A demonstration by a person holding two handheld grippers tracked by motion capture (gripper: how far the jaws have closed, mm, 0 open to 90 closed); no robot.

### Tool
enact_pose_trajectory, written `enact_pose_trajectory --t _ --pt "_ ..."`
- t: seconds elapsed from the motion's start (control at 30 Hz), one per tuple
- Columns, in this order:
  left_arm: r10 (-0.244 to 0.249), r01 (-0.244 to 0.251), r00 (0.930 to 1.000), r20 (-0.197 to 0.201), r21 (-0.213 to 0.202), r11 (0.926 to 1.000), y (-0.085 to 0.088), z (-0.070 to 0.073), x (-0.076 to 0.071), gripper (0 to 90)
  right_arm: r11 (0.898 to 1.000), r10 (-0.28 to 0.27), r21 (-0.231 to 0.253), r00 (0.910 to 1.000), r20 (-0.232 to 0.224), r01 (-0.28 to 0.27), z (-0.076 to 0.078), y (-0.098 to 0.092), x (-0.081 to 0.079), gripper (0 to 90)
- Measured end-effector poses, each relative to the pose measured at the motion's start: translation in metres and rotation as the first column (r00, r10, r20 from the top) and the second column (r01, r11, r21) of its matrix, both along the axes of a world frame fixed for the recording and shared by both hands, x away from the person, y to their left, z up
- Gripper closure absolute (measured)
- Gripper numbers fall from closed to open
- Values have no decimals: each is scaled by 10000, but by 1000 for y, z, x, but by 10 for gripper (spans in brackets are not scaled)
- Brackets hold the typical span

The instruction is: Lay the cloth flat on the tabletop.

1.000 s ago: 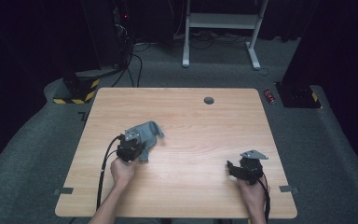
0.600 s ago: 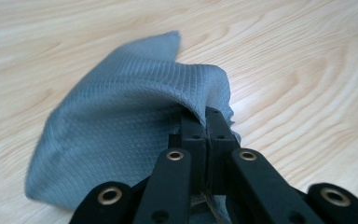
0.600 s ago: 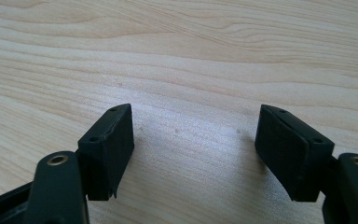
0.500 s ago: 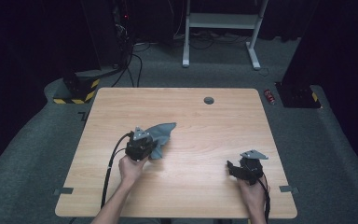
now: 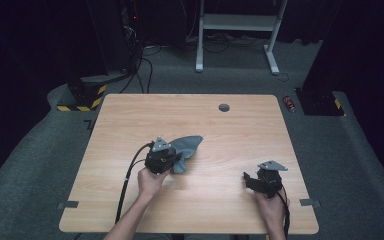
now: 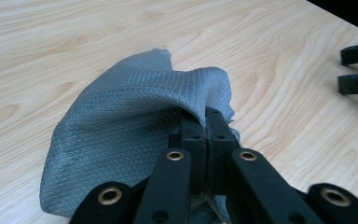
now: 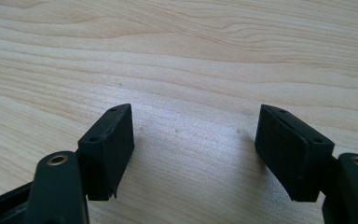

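Grey quilted cloth [image 6: 121, 126], mid-table [image 5: 130, 120], pinched at one fold in the closed left gripper [image 6: 204, 122]. Right gripper [image 7: 193, 149] near the front edge, jaws wide, empty. Risk: thin fold slipping free if tugged.

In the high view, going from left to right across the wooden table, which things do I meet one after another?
Left gripper, shut on the grey cloth → the grey cloth spreading to its right → small round hole in the table, farther back → right gripper, jaws open.
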State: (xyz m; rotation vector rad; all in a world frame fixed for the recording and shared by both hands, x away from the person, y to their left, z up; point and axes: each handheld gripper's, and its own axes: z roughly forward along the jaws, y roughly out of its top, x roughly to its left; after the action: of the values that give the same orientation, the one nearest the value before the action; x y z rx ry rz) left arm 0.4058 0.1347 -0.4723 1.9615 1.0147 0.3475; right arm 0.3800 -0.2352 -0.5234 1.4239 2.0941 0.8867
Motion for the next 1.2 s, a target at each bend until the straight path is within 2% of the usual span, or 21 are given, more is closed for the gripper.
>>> enact_pose_trajectory --t 0.17,0.27,0.4,0.57,0.67,0.77,0.83,0.87,0.93,0.97,1.0,1.03,1.1,1.2 --pt "-362 362 9993 37 4 9993 -10 0 -3 888 10000 1 -4 10000 3 -1 0 0 0 279" --pt "-633 633 9980 -89 -30 9980 -19 -3 -5 888 10000 23 -18 10000 15 -23 0 0 0 279" --pt "-965 969 9951 -195 179 9951 -30 -9 -5 884 10000 2 -4 10000 0 -2 0 0 0 279" --pt "-1135 1150 9928 -391 389 9926 -39 -20 -9 879 10000 0 -2 10000 2 0 0 0 0 279" --pt "-1135 1157 9919 -564 374 9926 -40 -24 -10 877 10000 -1 0 10000 1 1 0 0 0 279" --pt "-1222 1256 9904 -654 522 9907 -42 -27 -12 785 10000 0 -3 10000 2 0 0 0 0 279" --pt "-1175 1205 9911 -619 470 9916 -40 -27 -15 699 10000 -1 -3 10000 2 1 0 0 0 279" --pt "-1069 1094 9924 -617 391 9932 -38 -26 -18 699 10000 -1 -3 10000 2 1 0 0 0 279" --pt "-850 862 9950 -521 205 9961 -30 -25 -24 630 10000 1 -9 10000 5 -1 0 0 0 281" --pt "-744 751 9962 -457 149 9971 -26 -25 -27 616 10000 10 -16 10000 13 -10 0 0 0 294" --pt "-529 541 9977 -414 269 9982 -19 -25 -31 600 10000 27 -6 9999 100 -27 0 0 -1 385" --pt "-529 541 9977 -414 269 9982 -19 -25 -31 594 10000 27 -6 9999 100 -27 0 0 -1 385" --pt "-250 269 9992 -326 574 9980 -12 -26 -35 591 10000 90 26 9998 176 -90 1 1 -2 465" --pt "93 -65 9991 -412 678 9977 -4 -30 -38 584 9992 371 -143 9987 351 -366 1 8 -4 589"
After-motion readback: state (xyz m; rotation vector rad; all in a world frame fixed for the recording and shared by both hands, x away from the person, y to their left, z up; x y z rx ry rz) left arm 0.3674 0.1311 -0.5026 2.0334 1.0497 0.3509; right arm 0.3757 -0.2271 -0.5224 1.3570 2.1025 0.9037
